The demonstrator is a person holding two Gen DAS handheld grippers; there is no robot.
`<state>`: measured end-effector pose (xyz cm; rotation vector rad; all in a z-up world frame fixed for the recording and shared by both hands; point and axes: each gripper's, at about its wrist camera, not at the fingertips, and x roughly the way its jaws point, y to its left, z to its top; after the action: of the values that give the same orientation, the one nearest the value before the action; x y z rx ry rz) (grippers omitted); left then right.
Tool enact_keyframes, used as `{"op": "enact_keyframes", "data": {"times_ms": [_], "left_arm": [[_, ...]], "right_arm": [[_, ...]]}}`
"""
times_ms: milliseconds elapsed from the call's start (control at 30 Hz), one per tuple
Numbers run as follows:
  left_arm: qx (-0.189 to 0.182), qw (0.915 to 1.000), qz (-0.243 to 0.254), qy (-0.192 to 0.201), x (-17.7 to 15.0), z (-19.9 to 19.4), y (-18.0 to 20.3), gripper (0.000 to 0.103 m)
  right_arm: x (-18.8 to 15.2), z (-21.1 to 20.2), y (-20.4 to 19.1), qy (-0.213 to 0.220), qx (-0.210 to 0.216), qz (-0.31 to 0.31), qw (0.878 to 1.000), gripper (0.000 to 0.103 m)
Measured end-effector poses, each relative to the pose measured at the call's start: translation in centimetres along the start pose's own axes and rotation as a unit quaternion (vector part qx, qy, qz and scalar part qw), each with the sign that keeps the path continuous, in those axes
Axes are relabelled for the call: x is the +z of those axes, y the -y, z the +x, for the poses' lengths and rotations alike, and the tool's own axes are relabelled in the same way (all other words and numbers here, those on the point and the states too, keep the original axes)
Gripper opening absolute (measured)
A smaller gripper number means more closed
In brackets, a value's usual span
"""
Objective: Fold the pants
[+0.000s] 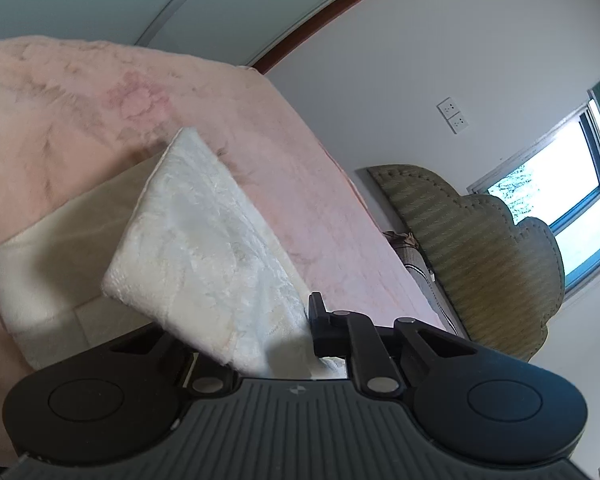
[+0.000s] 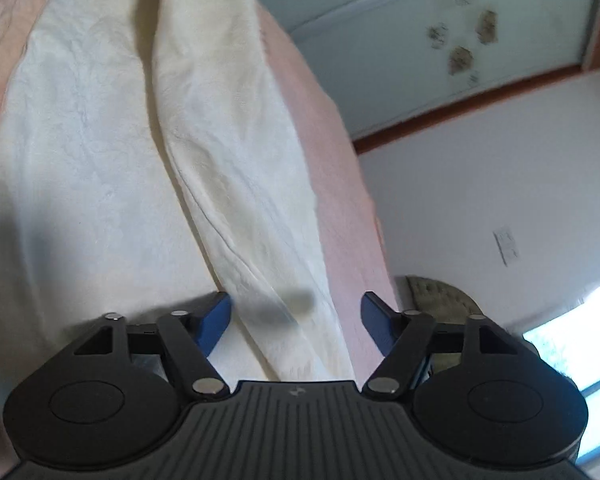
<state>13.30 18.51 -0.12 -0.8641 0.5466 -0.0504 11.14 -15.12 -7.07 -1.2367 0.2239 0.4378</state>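
Note:
The pants are cream-white fleece. In the left wrist view my left gripper [image 1: 300, 332] is shut on one end of the pants [image 1: 204, 240] and holds that part lifted above the pink bedspread [image 1: 100, 112]; more of the pants lies flat beneath on the left. In the right wrist view the pants [image 2: 100, 128] stretch away along the bed, with a long lifted fold [image 2: 236, 152] running up the middle. My right gripper [image 2: 296, 312] is open, its blue fingers either side of the fold's near end, just above the cloth.
The bed's right edge [image 1: 340, 184] drops off beside the pants. A woven headboard or chair back [image 1: 480, 248] stands by a window [image 1: 560, 200]. A white wardrobe [image 2: 420, 40] and wall with sockets [image 1: 454, 116] lie beyond the bed.

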Motion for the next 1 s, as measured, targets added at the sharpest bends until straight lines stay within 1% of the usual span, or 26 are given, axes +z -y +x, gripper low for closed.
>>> {"op": "enact_keyframes", "data": {"times_ms": [33, 67, 100, 133, 167, 200, 233, 300, 367, 433, 533, 600, 633, 700, 800, 867, 933, 1000], "left_arm": [[0.000, 1.0000, -0.002, -0.001, 0.1, 0.0, 0.0, 0.015], [-0.001, 1.0000, -0.005, -0.002, 0.1, -0.1, -0.1, 0.015], [-0.002, 1.0000, -0.005, -0.002, 0.1, -0.2, -0.2, 0.015], [-0.001, 1.0000, -0.002, 0.000, 0.0, -0.4, -0.2, 0.014], [-0.001, 1.0000, 0.004, 0.002, 0.1, -0.5, -0.2, 0.013], [-0.001, 0.9999, 0.010, 0.005, 0.2, -0.7, -0.2, 0.011], [-0.002, 0.9999, 0.015, 0.007, 0.4, -0.9, -0.3, 0.010], [-0.007, 0.9996, 0.028, 0.004, 0.7, -1.2, -0.3, 0.009], [-0.002, 0.9987, 0.051, -0.002, 0.9, -1.5, -0.4, 0.009], [0.008, 0.9972, 0.073, -0.011, 0.8, -1.8, -0.7, 0.009], [0.036, 0.9945, 0.094, -0.029, 0.1, -2.0, -1.7, 0.009], [0.062, 0.9911, 0.106, -0.051, -0.5, -1.6, -2.4, 0.009], [0.070, 0.9905, 0.104, -0.055, -0.7, -1.6, -2.8, 0.009], [0.068, 0.9903, 0.111, -0.049, -0.9, -2.0, -2.9, 0.010], [0.071, 0.9878, 0.137, -0.025, -0.8, -2.4, -2.4, 0.010], [0.086, 0.9830, 0.162, -0.008, -1.1, -2.0, -2.3, 0.011], [0.113, 0.9773, 0.179, -0.012, -1.4, -1.1, -2.2, 0.012], [0.125, 0.9748, 0.185, -0.007, -1.6, -1.0, -1.9, 0.023]], "right_arm": [[0.3, 0.6, 0.2, -0.003, 0.024, -0.005, 1.000, 0.047], [0.6, 1.3, 0.4, -0.007, 0.041, -0.007, 0.999, 0.027], [0.9, 1.9, 0.4, -0.014, 0.053, -0.013, 0.998, 0.016], [1.0, 2.1, 0.2, -0.019, 0.056, -0.027, 0.998, 0.014], [1.0, 1.9, -0.2, -0.020, 0.051, -0.043, 0.998, 0.010], [1.1, 1.5, -0.4, -0.022, 0.044, -0.050, 0.998, 0.009], [1.1, 0.6, -0.4, -0.021, 0.039, -0.040, 0.998, 0.009], [1.2, -1.0, 0.1, -0.016, 0.037, -0.003, 0.999, 0.008], [1.0, -3.1, 0.3, -0.014, 0.044, 0.028, 0.999, 0.008], [1.2, -5.0, -0.3, -0.007, 0.057, 0.038, 0.998, 0.008], [1.3, -7.4, -2.1, -0.001, 0.083, 0.046, 0.996, 0.008], [1.3, -7.8, -3.2, -0.002, 0.095, 0.048, 0.994, 0.008], [1.3, -7.7, -3.7, -0.005, 0.099, 0.051, 0.994, 0.008], [1.2, -7.8, -4.3, -0.008, 0.099, 0.054, 0.994, 0.008], [1.3, -8.6, -4.2, -0.002, 0.099, 0.069, 0.993, 0.008], [1.4, -9.0, -4.2, 0.002, 0.102, 0.082, 0.991, 0.008], [1.5, -9.4, -4.6, 0.010, 0.107, 0.091, 0.990, 0.008], [1.6, -9.1, -5.3, -0.002, 0.120, 0.100, 0.988, 0.008]]}}
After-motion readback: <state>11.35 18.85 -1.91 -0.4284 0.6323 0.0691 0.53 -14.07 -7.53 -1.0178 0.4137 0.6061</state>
